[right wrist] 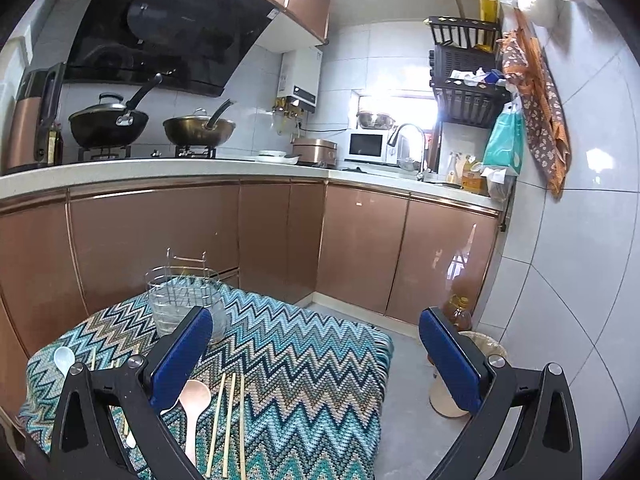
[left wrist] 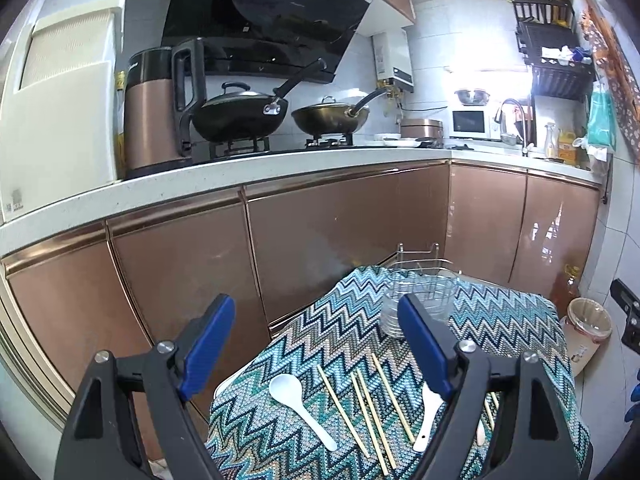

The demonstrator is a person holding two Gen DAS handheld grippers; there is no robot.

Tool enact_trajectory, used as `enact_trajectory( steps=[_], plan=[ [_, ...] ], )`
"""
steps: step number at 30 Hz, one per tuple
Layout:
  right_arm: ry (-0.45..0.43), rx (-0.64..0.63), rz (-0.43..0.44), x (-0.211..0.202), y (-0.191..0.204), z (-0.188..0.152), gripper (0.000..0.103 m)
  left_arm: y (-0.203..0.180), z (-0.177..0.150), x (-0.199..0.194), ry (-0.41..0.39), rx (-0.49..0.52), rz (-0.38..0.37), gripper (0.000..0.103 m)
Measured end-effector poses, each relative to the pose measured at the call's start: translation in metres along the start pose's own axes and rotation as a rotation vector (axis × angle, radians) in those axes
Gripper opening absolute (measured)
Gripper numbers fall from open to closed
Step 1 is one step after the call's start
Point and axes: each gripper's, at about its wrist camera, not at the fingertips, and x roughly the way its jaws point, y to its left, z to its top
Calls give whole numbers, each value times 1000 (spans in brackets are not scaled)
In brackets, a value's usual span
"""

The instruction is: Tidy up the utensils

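While both grippers hang with jaws wide and empty, the utensils lie loose on the zigzag-cloth table (left wrist: 500, 320).

The left gripper (left wrist: 316, 344) faces a white spoon (left wrist: 298, 404) and chopsticks (left wrist: 372, 412) at the near edge; the right gripper (right wrist: 316, 354) overlooks a pink spoon (right wrist: 194, 404). The wire holder (right wrist: 182, 300) stands at the far edge. Chopsticks appear light, stiff, thin: grip mid-length.
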Motion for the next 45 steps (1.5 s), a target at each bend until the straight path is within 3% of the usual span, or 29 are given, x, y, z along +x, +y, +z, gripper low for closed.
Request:
enact_trajectory(
  steps=[25, 45],
  plan=[
    [34, -61, 18, 11, 27, -3, 103, 29, -6, 13, 8, -73, 25, 83],
    [34, -114, 27, 17, 38, 0, 103, 23, -5, 33, 36, -63, 5, 83]
  ],
)
